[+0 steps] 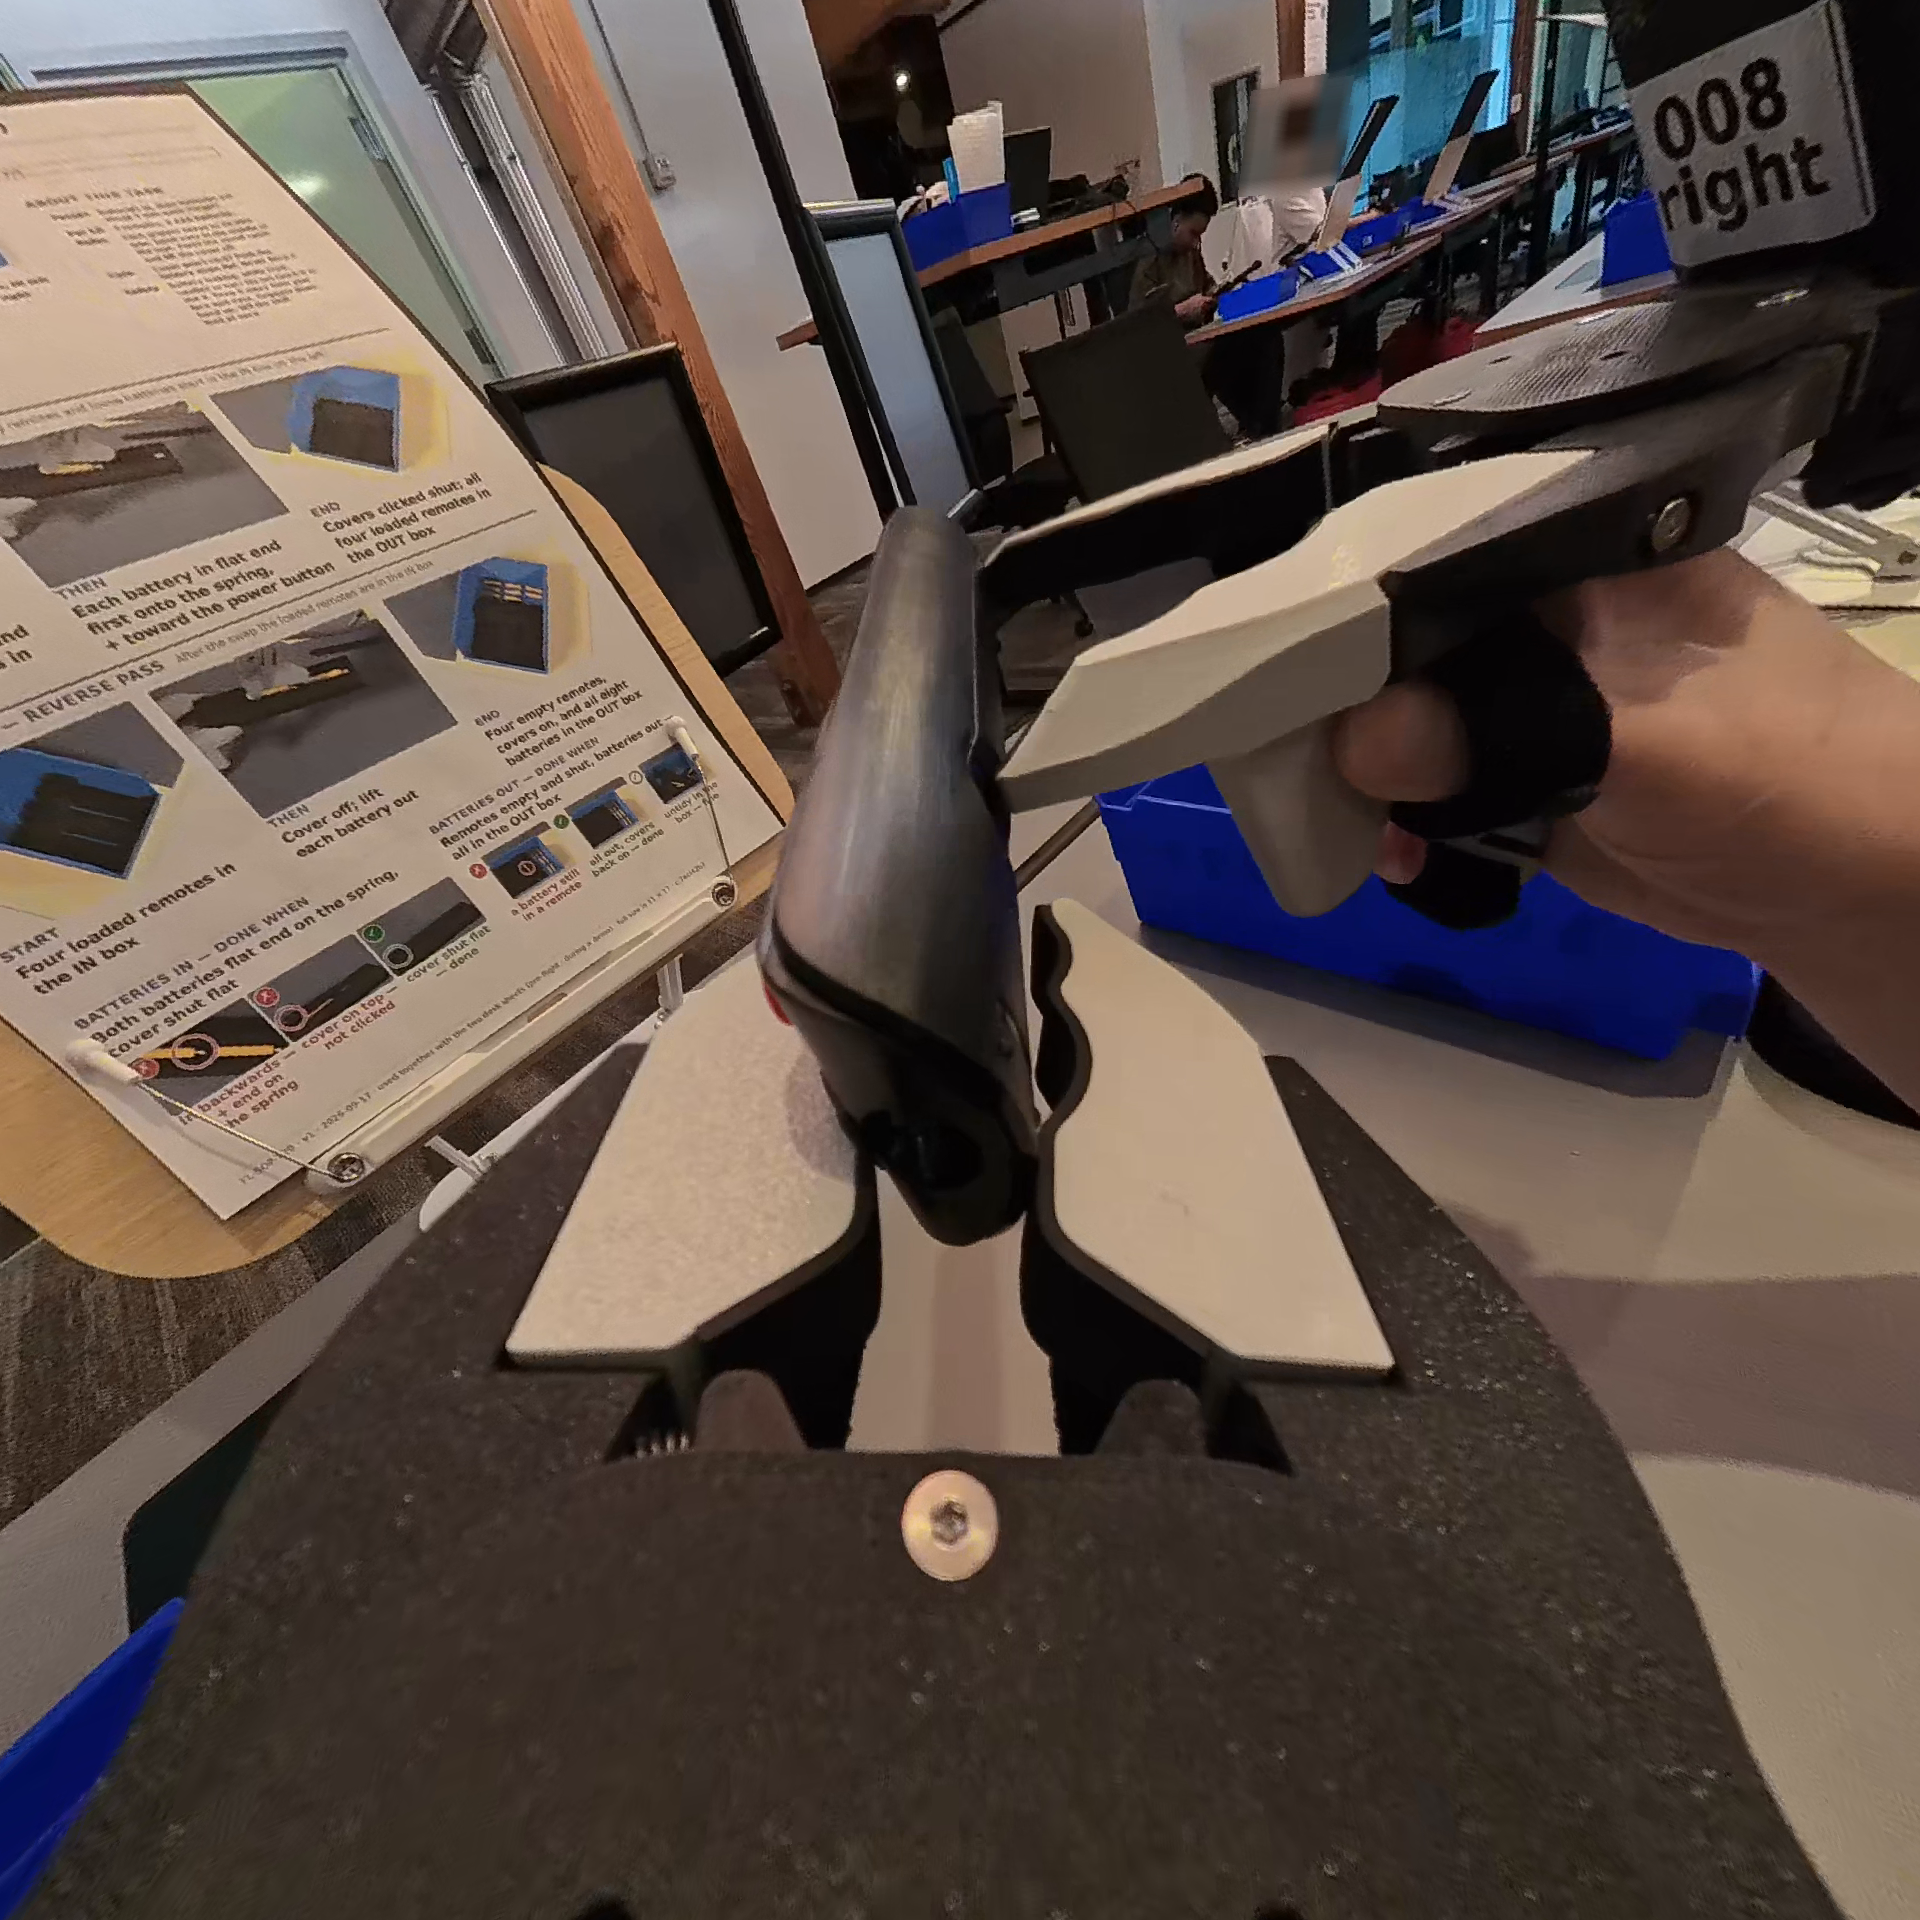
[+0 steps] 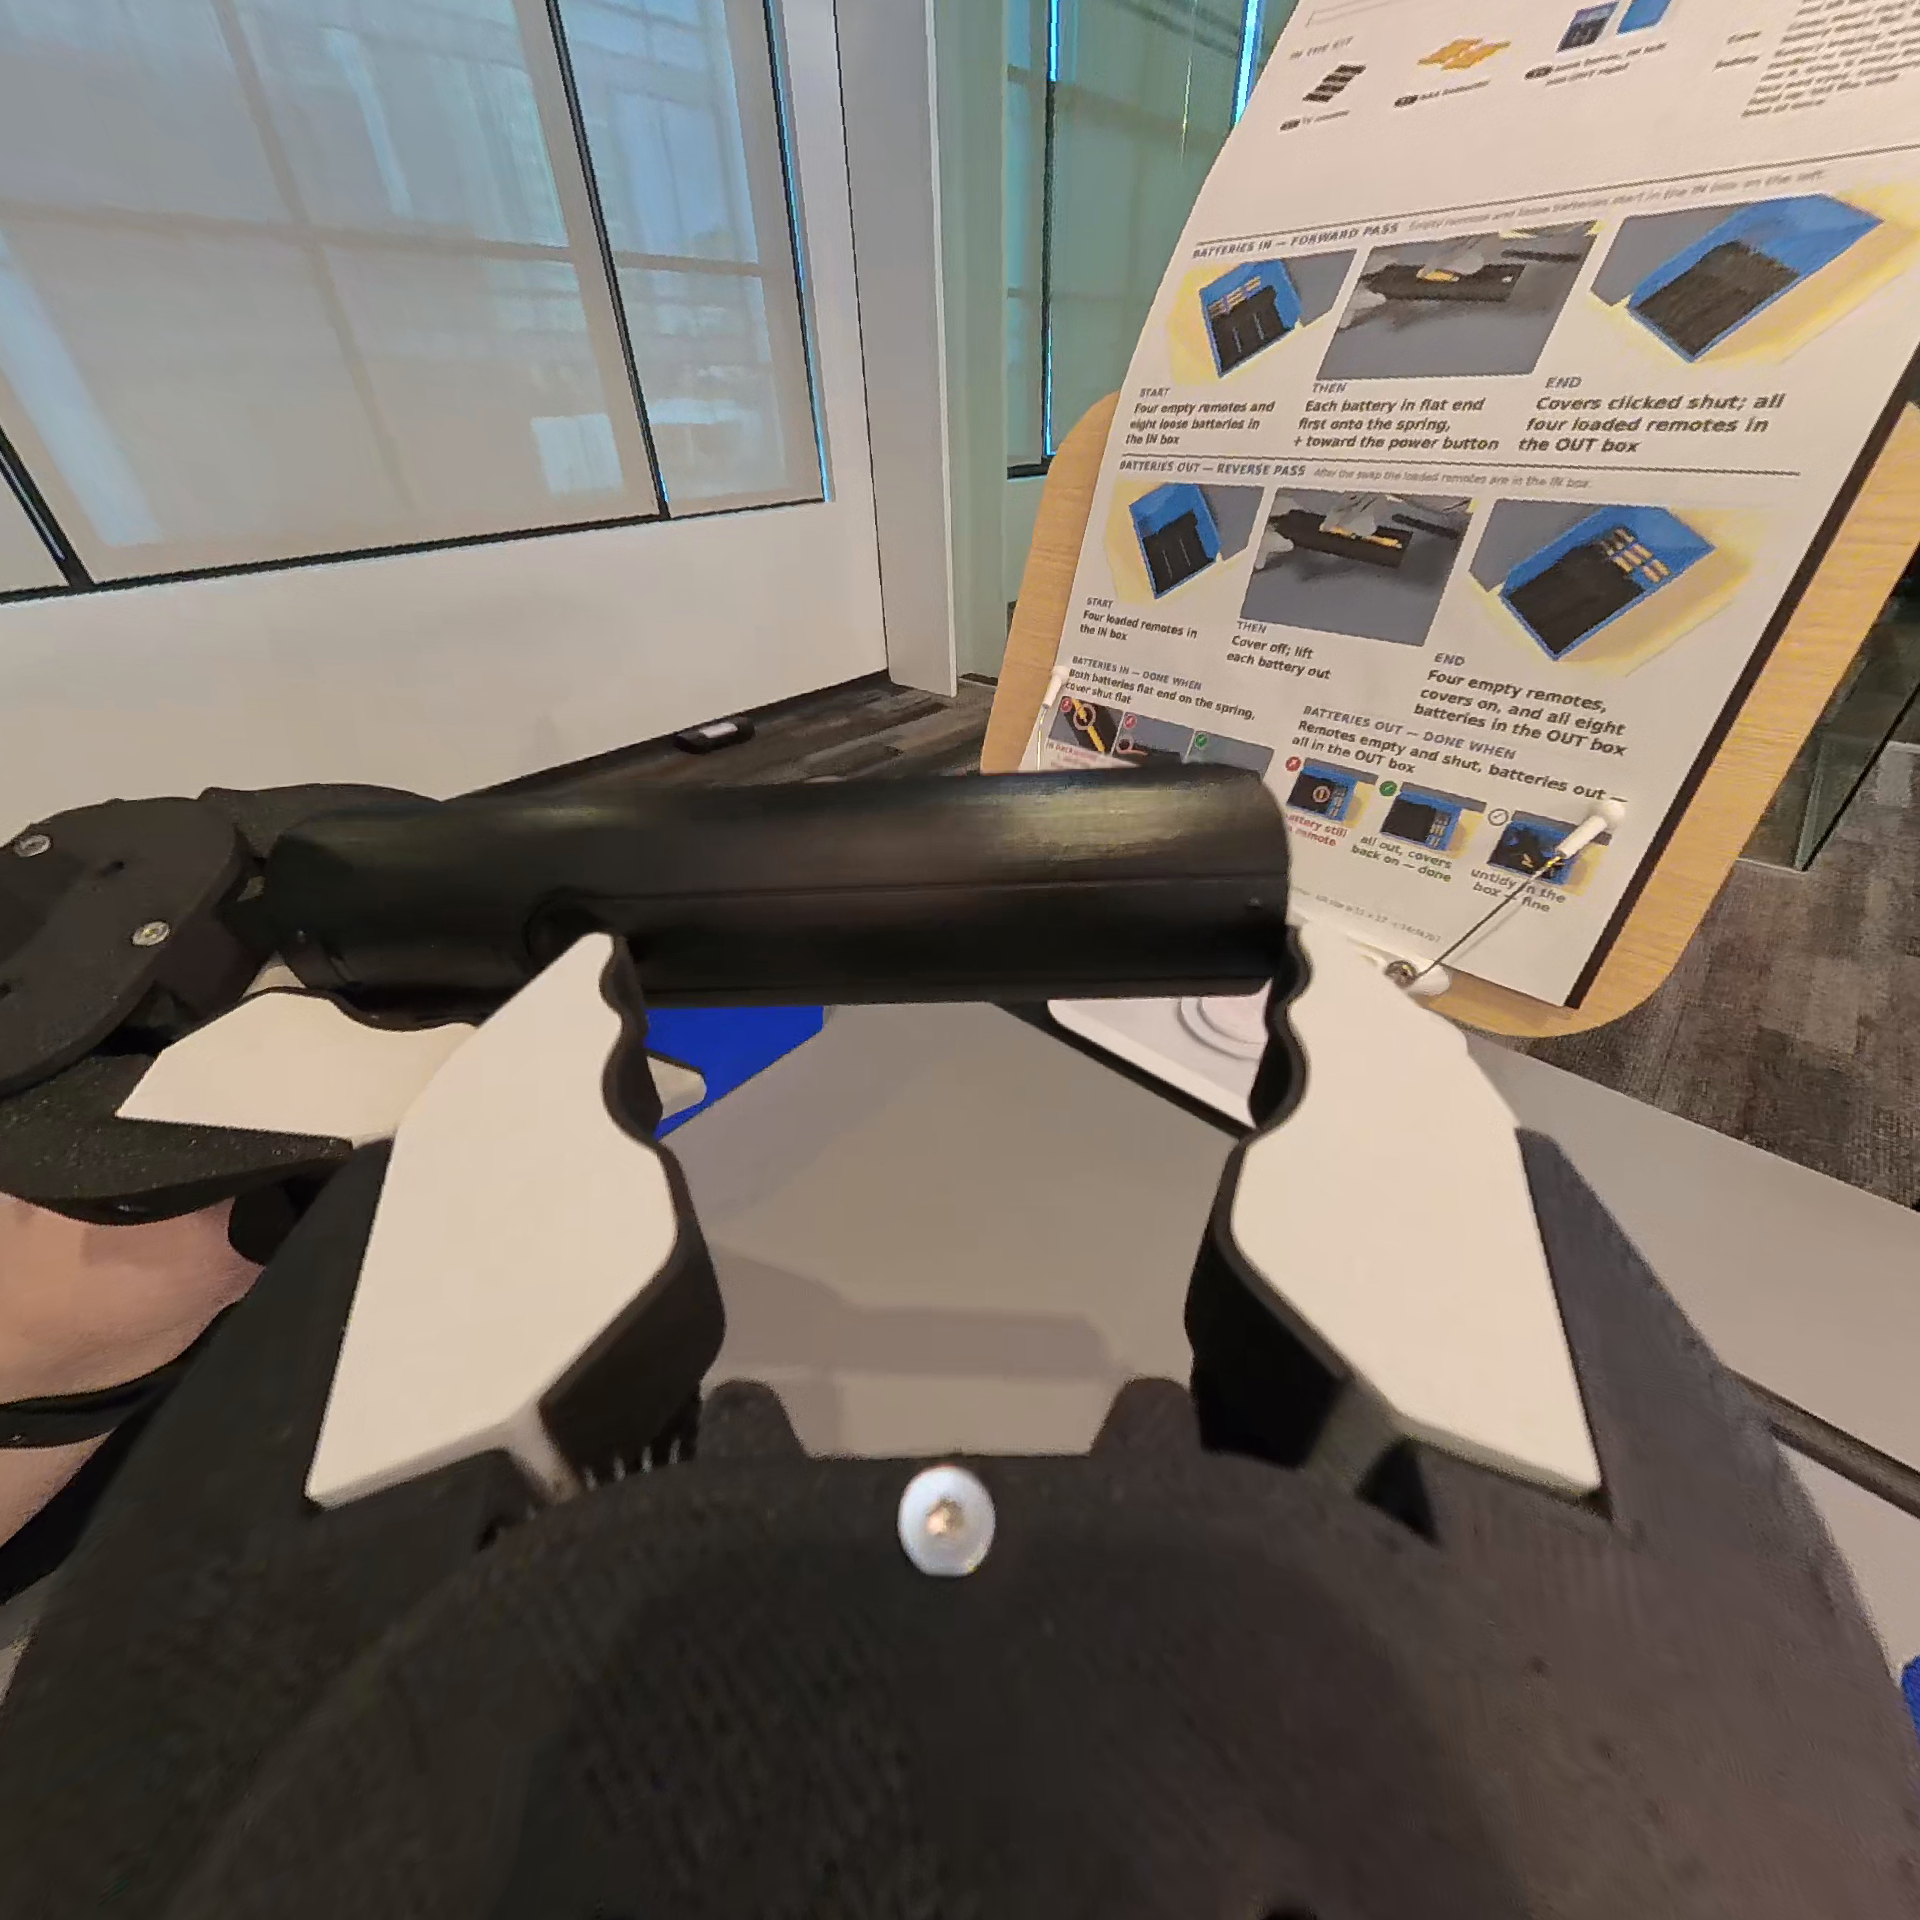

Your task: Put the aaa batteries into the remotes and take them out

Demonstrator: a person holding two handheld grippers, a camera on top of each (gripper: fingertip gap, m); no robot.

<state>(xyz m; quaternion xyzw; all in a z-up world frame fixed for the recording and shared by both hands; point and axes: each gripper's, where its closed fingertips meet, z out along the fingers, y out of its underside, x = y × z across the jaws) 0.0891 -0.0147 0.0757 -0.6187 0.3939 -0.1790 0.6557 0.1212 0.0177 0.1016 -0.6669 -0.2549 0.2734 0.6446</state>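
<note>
L gripper (image 1: 940, 1049) clamped on one end of black remote (image 1: 899, 862), held up off the grey table (image 1: 1558, 1195). R gripper (image 2: 951, 997) spread wide, fingertips bracketing the remote's far part. Blue bin (image 1: 1455, 956) behind, instruction sheet (image 2: 1455, 468) beyond. No batteries visible; cover work seems pending.

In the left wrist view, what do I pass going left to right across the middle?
Instruction sheet → black remote → right hand-held gripper → person's hand.
</note>
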